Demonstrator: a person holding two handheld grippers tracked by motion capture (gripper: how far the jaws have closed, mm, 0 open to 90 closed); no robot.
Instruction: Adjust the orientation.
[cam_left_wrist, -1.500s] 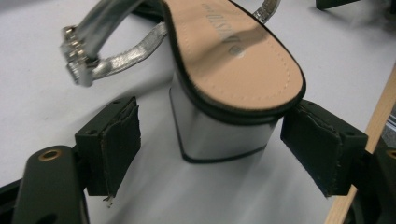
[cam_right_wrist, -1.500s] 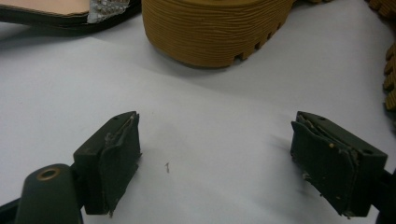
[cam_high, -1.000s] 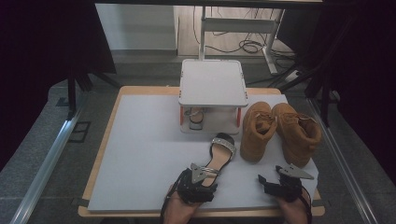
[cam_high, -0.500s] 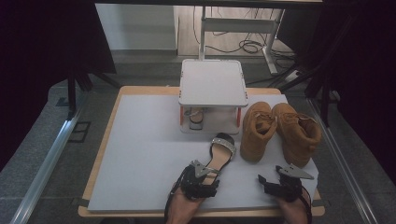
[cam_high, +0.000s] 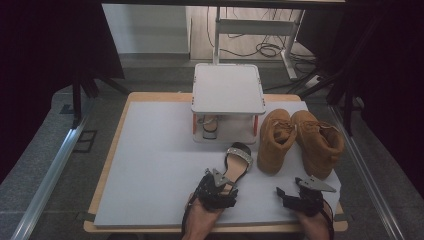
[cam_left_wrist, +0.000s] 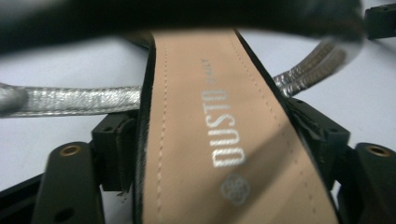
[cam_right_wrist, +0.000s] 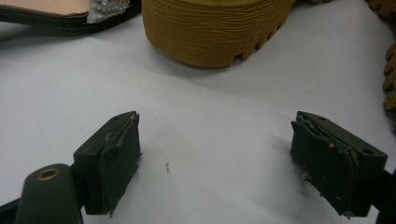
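Note:
A flat sandal (cam_high: 239, 159) with a silver strap lies on the white mat, toe pointing away from me. My left gripper (cam_high: 223, 182) is at its heel end. In the left gripper view the tan insole (cam_left_wrist: 201, 140) runs between the jaws. The jaws have just been closing, and both pads (cam_left_wrist: 116, 151) now touch the black sole edges. To the right, my right gripper (cam_high: 290, 191) rests low over the mat. Its jaws stand open (cam_right_wrist: 215, 158) with bare mat between them.
A pair of tan boots (cam_high: 300, 140) stands at the right; one ribbed boot sole (cam_right_wrist: 215, 32) is just ahead of the right gripper. A white raised stand (cam_high: 227, 90) is at the back with a second sandal (cam_high: 210, 125) under it. The mat (cam_high: 155, 160) stretches away to the left.
My left gripper has shifted slightly at the sandal's heel. The right gripper, the boots and the stand have not moved.

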